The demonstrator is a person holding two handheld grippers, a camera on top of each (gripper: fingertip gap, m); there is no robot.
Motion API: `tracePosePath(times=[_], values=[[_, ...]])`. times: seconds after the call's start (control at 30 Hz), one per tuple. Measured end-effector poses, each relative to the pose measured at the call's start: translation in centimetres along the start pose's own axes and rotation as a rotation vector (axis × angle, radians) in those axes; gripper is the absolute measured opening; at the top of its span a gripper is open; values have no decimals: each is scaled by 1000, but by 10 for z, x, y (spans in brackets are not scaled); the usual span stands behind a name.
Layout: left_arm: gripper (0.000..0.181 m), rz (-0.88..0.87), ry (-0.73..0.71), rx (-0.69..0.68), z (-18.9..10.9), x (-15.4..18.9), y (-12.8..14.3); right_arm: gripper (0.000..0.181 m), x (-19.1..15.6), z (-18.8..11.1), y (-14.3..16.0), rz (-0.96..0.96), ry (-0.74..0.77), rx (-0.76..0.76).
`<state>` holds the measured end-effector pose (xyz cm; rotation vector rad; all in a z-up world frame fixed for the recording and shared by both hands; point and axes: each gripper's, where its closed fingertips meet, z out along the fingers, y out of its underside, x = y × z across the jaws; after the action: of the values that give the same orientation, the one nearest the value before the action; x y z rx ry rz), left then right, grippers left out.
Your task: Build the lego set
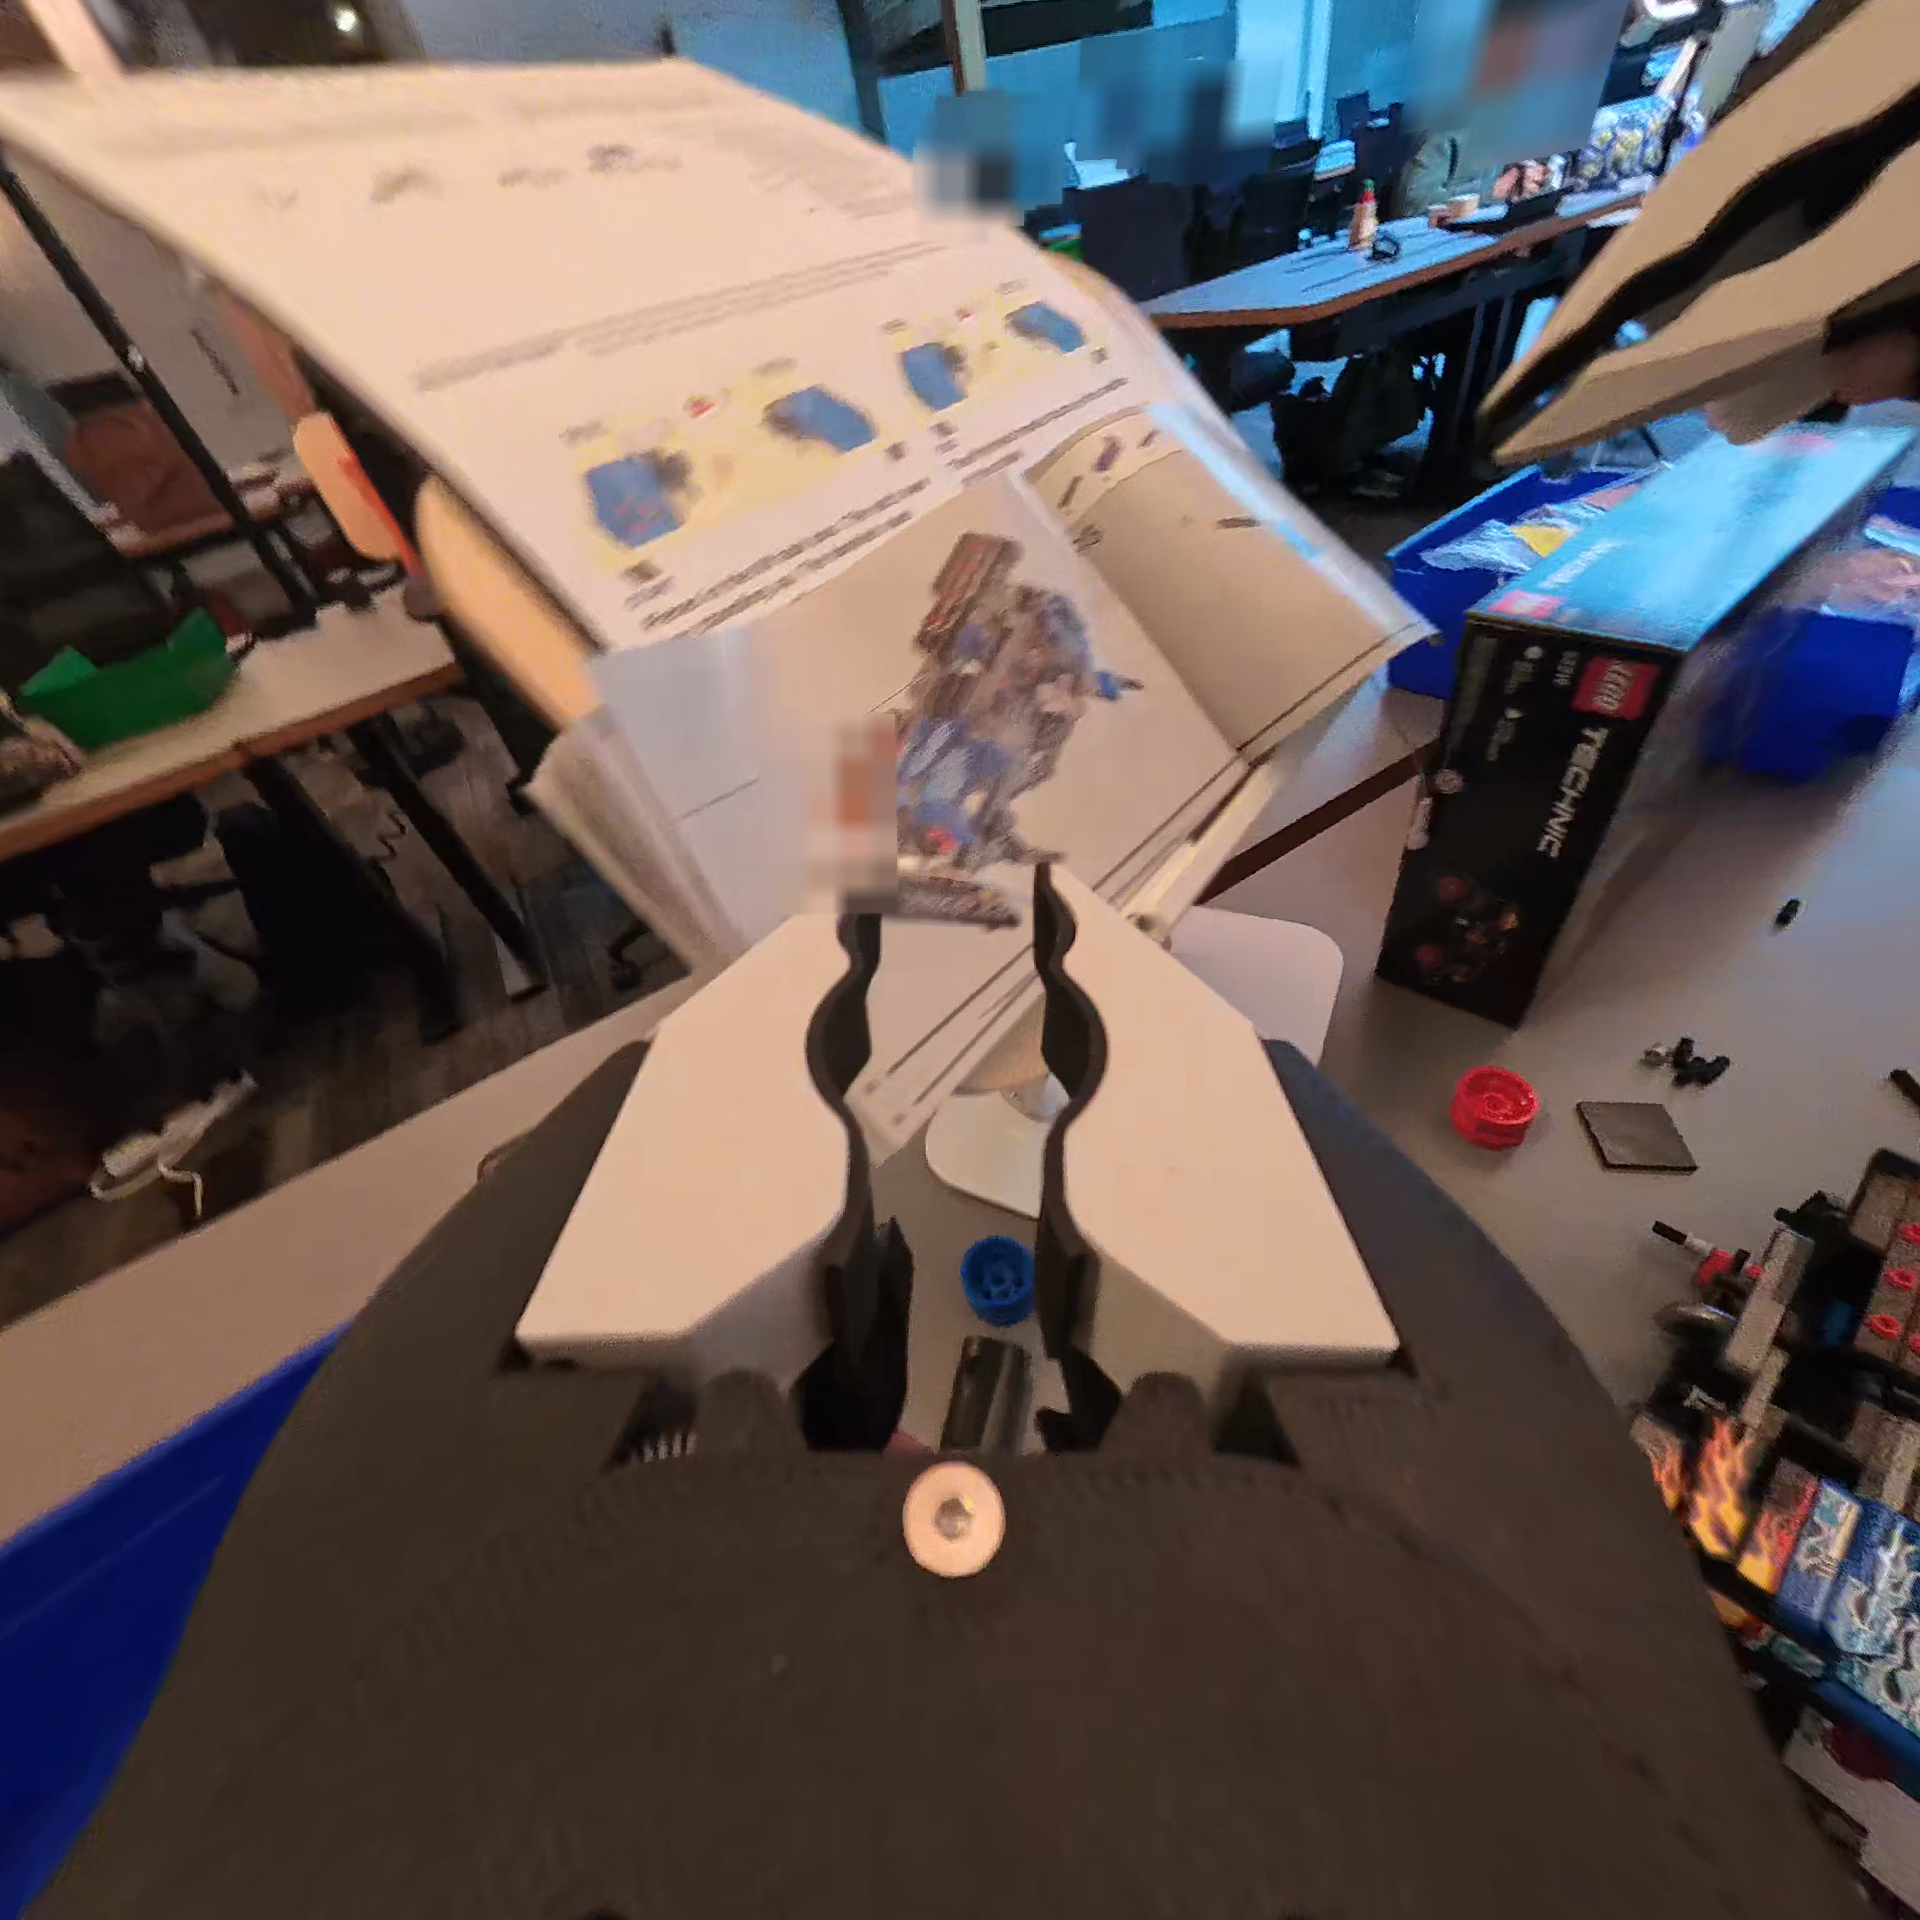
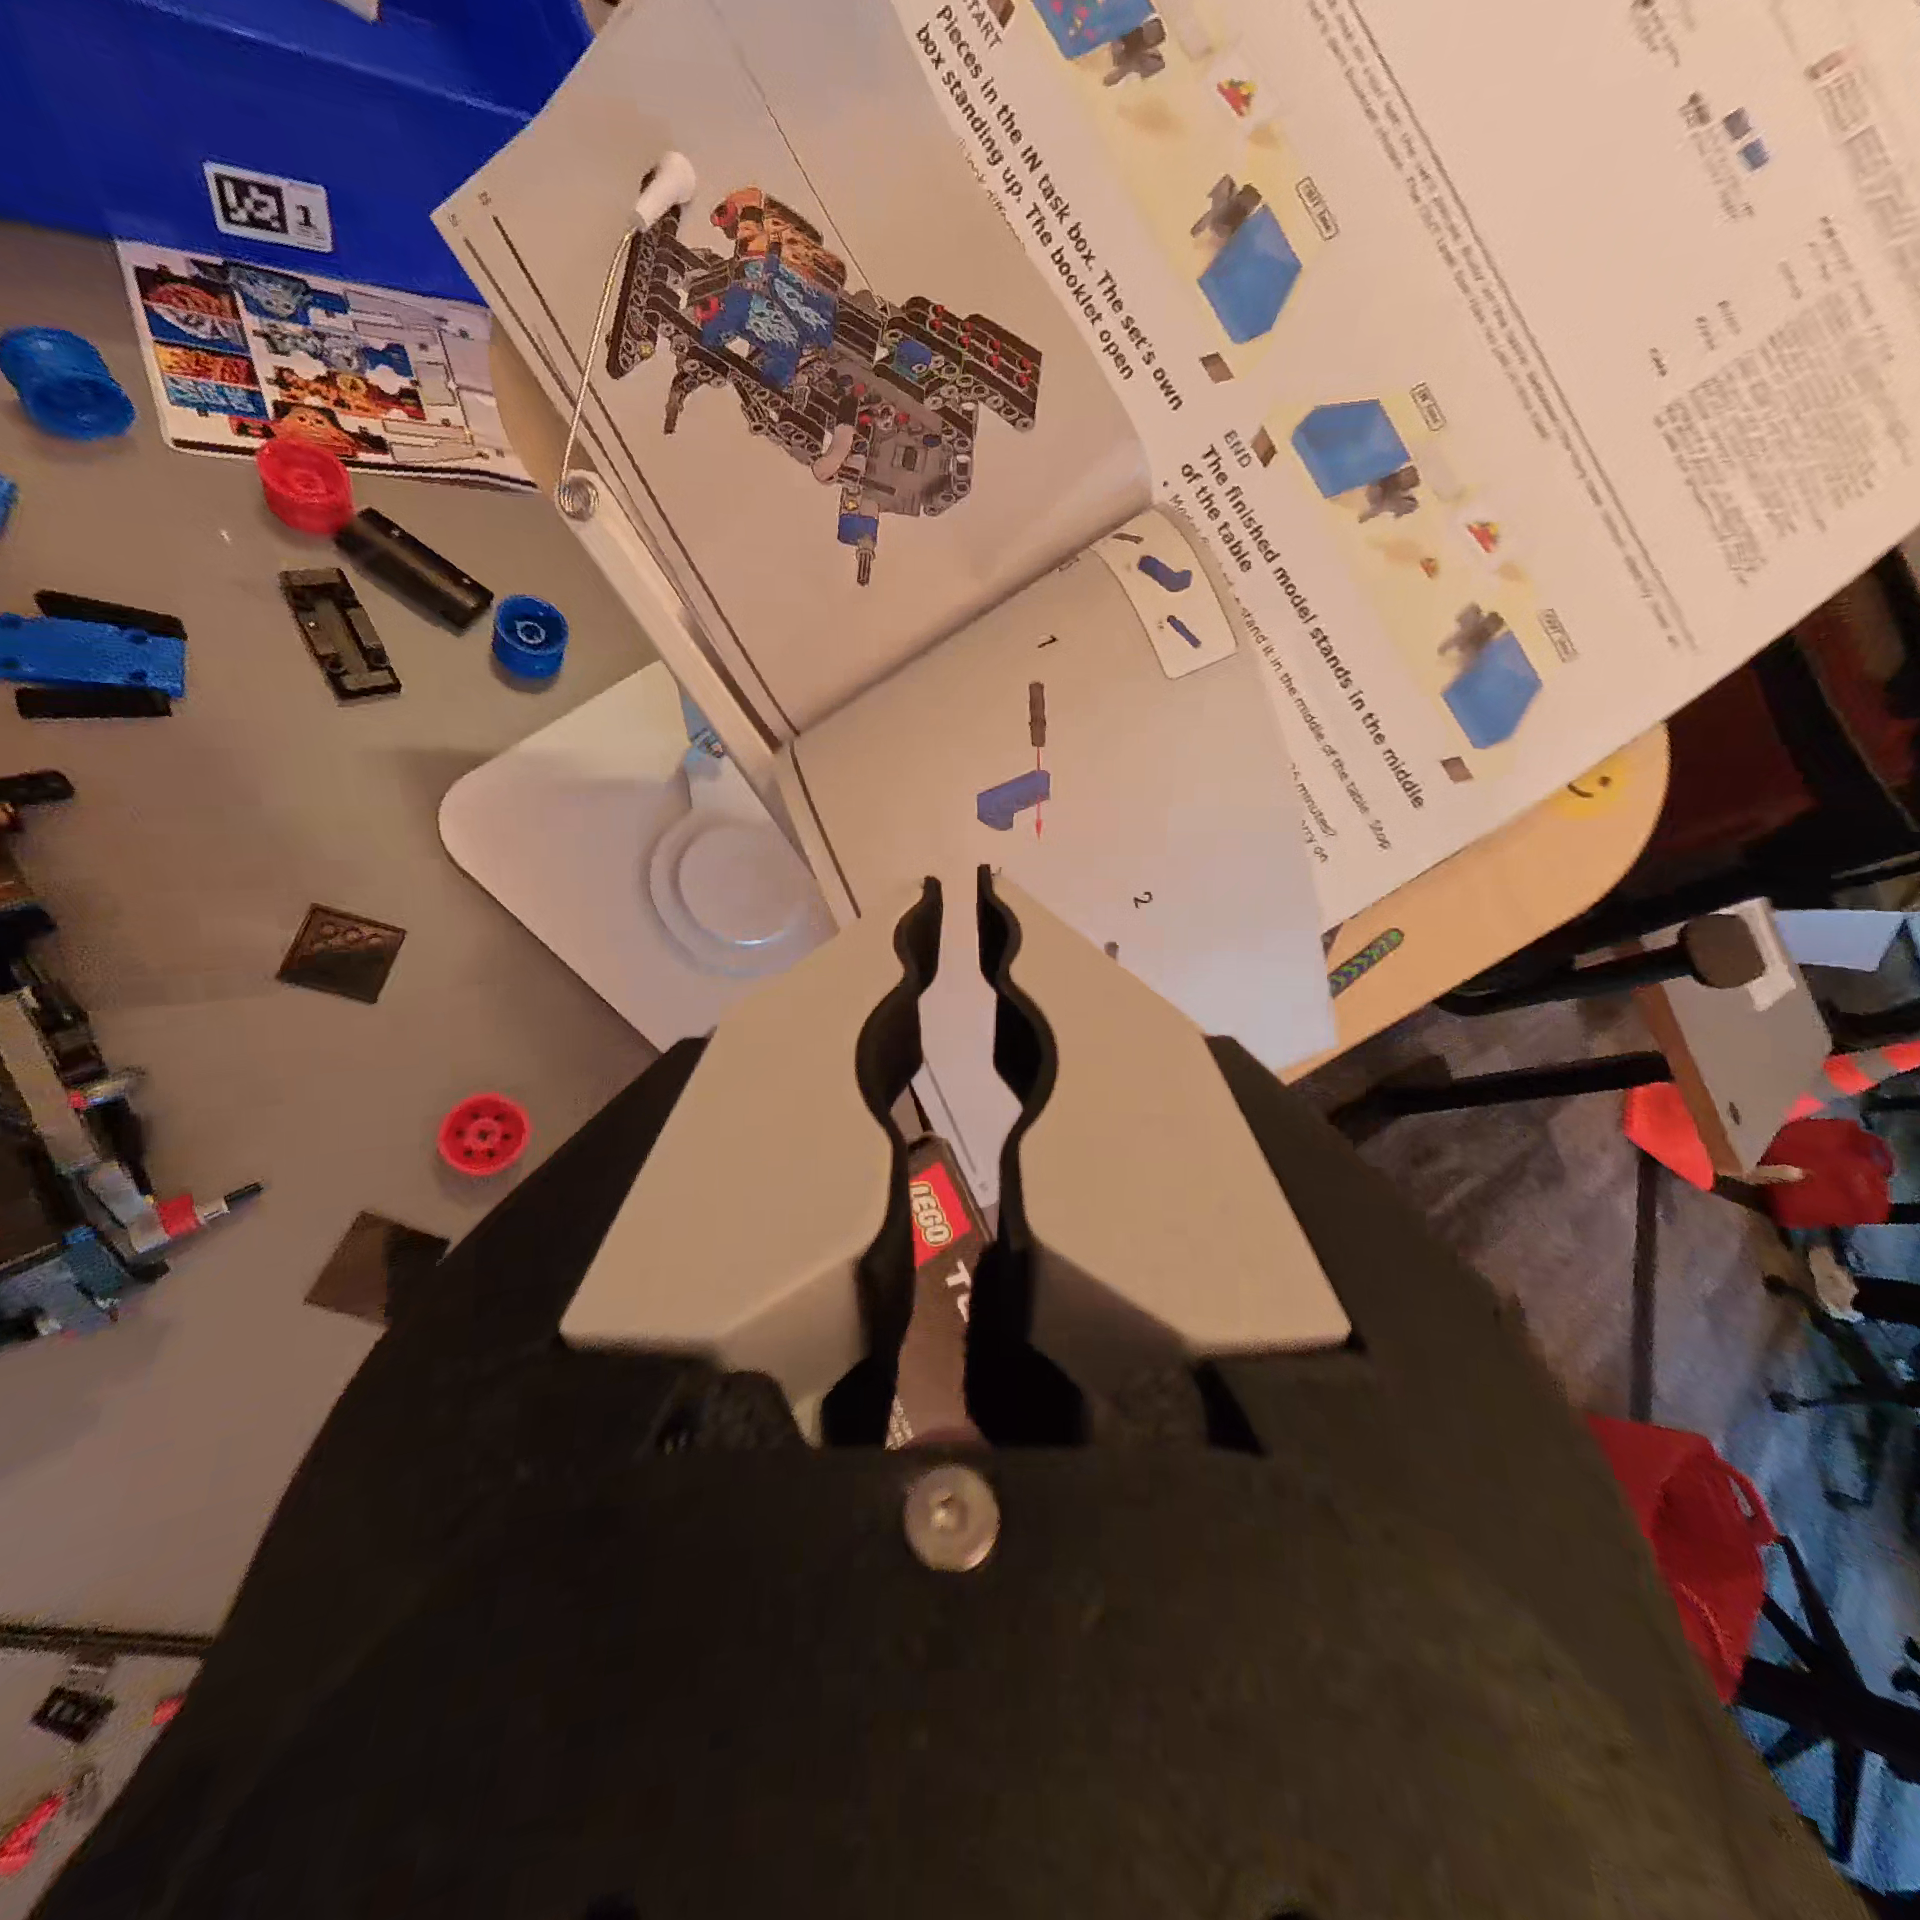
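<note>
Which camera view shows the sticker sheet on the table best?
The right wrist view. There the sticker sheet lies flat in front of the blue bin, sharp and almost whole, with a red wheel at its near edge. The left wrist view does not show it.

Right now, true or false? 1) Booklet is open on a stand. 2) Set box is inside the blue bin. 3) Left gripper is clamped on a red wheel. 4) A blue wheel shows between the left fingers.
1) True: the instruction booklet stands open on the white stand.
2) False: the black set box sits on the table, outside the blue bin.
3) False: the left gripper has its jaws apart, and the red wheel lies on the table off to its right.
4) True: the blue wheel lies on the table, seen through the gap.
</note>
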<state>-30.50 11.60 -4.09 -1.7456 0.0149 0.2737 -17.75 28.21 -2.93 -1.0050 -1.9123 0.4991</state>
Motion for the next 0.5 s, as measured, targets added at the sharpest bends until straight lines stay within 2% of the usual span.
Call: tracePosePath(times=[0.1,0.27,0.4,0.5], values=[[26,128,47,-27,25,35,-12,3,-3,8,1,6,7,8],[23,298,91,-154,87,77,-6,0,-23,59,5,-76,-49,-55],[21,336,31,-250,118,69,12,0,-1,88,30,-156,52,-191],[20,343,44,-215,125,75,3,0,2,96,36,-120,23,-195]])
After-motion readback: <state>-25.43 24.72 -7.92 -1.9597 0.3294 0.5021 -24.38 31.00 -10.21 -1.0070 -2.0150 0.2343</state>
